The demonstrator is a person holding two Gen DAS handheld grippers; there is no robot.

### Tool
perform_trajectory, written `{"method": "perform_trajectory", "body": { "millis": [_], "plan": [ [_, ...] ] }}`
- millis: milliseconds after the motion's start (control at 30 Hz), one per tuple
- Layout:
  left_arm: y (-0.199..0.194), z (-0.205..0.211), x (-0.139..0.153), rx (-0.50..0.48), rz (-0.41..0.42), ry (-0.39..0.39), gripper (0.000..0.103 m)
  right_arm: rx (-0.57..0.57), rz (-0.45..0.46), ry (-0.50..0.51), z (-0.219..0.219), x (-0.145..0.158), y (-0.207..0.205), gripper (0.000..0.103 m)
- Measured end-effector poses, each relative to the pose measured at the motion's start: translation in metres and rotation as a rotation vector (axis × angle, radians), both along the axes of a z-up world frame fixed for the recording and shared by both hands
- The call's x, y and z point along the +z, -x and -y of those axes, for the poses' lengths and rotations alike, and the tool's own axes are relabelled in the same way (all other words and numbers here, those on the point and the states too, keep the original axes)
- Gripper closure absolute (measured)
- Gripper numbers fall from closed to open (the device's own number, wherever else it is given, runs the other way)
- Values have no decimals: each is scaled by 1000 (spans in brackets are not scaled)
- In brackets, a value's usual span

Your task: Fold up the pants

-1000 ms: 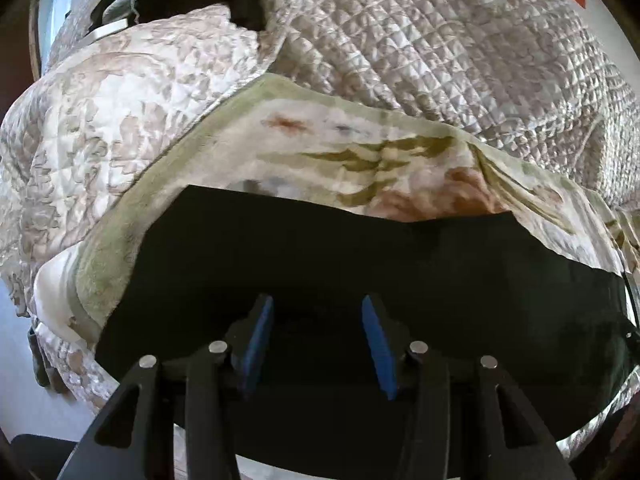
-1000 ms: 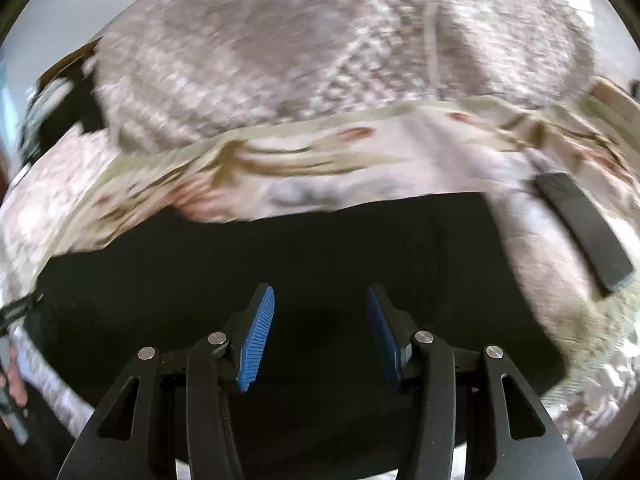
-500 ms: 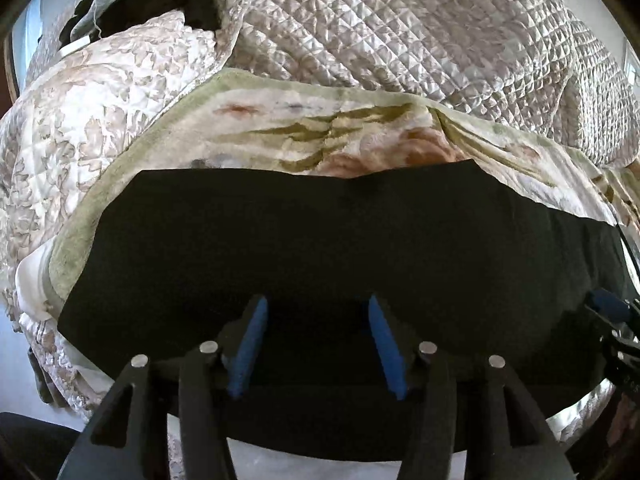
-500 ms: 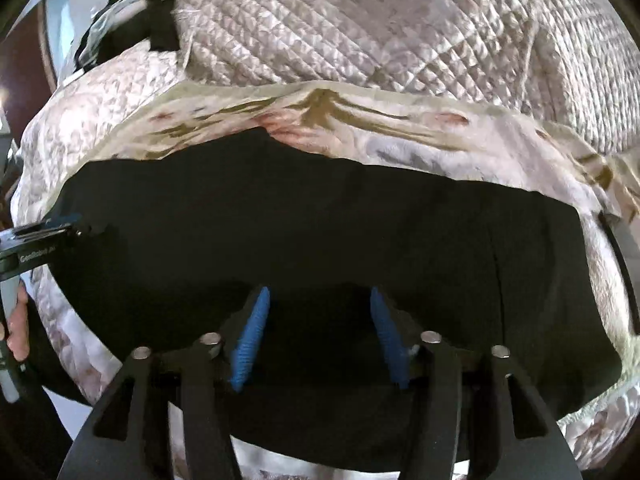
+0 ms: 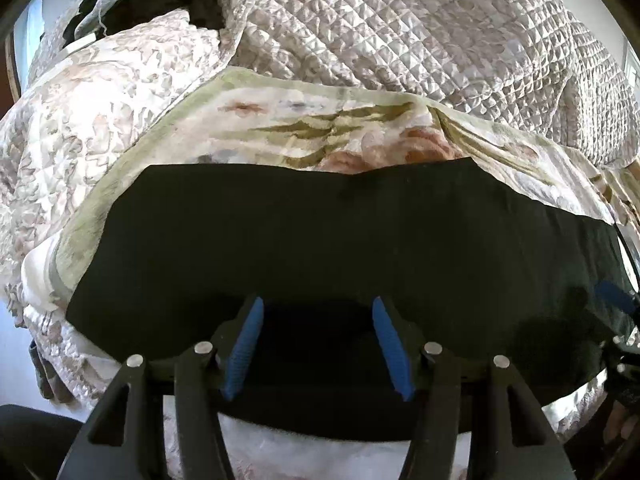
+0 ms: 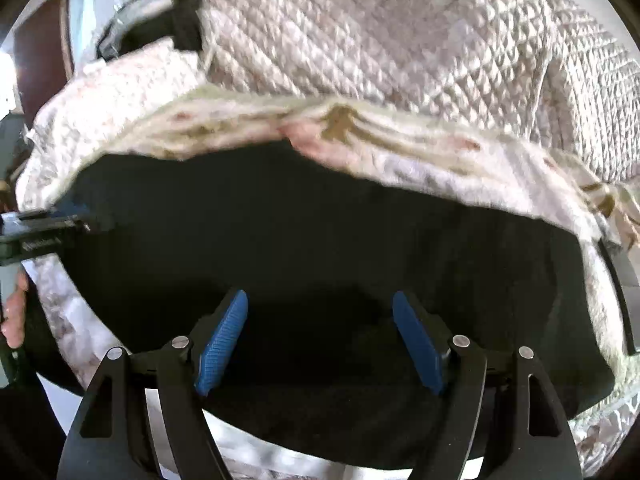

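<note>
A: Left wrist view first: a bed (image 5: 100,128) fills the picture, heaped with a diamond-quilted cover (image 5: 420,36) at the back and a floral quilt (image 5: 92,100) on the left.

B: And in front of those?

A: A floral blanket (image 5: 304,120) with a green edge is spread flat, and the pants (image 5: 320,240) lie on it as one long black band running left to right, close to the near edge of the bed.

B: Flat or bunched?

A: Flat, as far as the black cloth lets me tell; the top edge is nearly straight, with a small dip near the middle.

B: The tongs?

A: The left gripper (image 5: 318,346) hangs over the near part of the pants, jaws released and apart, having just been opening. Only cloth lies below the gap; the blue pads (image 5: 244,348) press on nothing.

B: Right wrist view?

A: Blurred, but the same layout. The right gripper (image 6: 320,344) hovers over the pants (image 6: 320,240) too, jaws released and wider apart, having just been opening, nothing pinched between its pads (image 6: 222,344).

B: Do they see each other?

A: Yes. The left gripper (image 6: 44,236) shows at the left rim of the right view, by the left end of the pants, with a hand (image 6: 14,312) under it. In the left view, the right gripper (image 5: 618,300) peeks in at the right rim.

B: Anything else?

A: A dark garment (image 5: 160,4) lies at the back left, behind the quilt.
</note>
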State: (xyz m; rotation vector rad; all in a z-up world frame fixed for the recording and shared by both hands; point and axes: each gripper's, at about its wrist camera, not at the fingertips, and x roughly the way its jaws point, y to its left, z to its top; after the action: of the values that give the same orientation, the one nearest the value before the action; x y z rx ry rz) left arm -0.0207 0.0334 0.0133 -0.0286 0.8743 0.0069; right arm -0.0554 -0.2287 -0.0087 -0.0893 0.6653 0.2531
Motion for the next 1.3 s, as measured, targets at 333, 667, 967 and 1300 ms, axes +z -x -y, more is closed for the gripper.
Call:
{"method": "perform_trajectory", "body": {
  "millis": [333,667,967,1300],
  "plan": [
    [-3,-31,10,65,19,14,43,-46,-52,-52,10,-3,-9,28],
    [-18,-111,19,240,50,7,43,-41,-51,-72,6,4,-10,28],
    [-34,-132,-4,255,21,36,30,-8,-63,-67,-2,-2,-19,28],
    [-44,-120,-7,196,45,-20,59,-19,-73,-111,4,-5,-25,28]
  ]
}}
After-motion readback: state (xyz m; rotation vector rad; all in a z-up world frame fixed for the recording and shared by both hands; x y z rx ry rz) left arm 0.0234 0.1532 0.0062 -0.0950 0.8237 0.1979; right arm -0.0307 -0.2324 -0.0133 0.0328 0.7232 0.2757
